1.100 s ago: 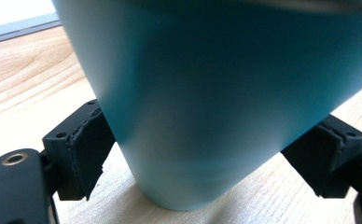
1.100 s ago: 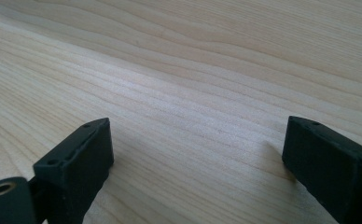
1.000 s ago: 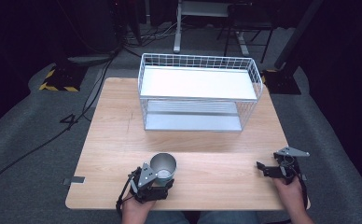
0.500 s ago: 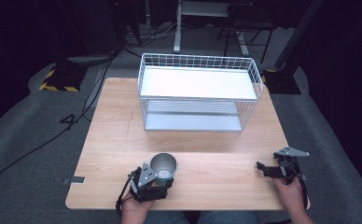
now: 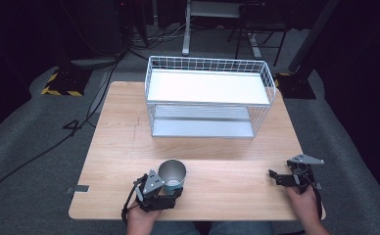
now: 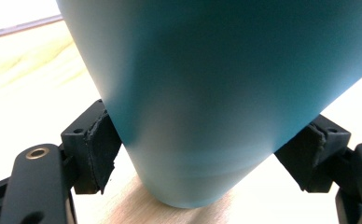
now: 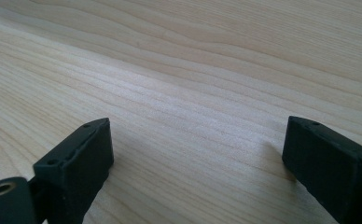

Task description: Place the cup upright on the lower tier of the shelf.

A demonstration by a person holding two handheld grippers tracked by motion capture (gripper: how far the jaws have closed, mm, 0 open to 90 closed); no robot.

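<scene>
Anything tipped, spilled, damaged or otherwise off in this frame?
Nothing stands out. The cup stands upright on the table, clamped between the left gripper's pads. The wire rack sits square, and the right gripper rests open on bare wood.

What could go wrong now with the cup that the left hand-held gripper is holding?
1. The left hand-held gripper grips the cup low, near its base, as the left gripper view shows. The cup may tip when lifted.
2. The cup's wall is smooth and narrows downward, so it might slip between the pads.
3. The wire rack stands ahead; its raised rim could catch the cup if it is carried in low.
</scene>
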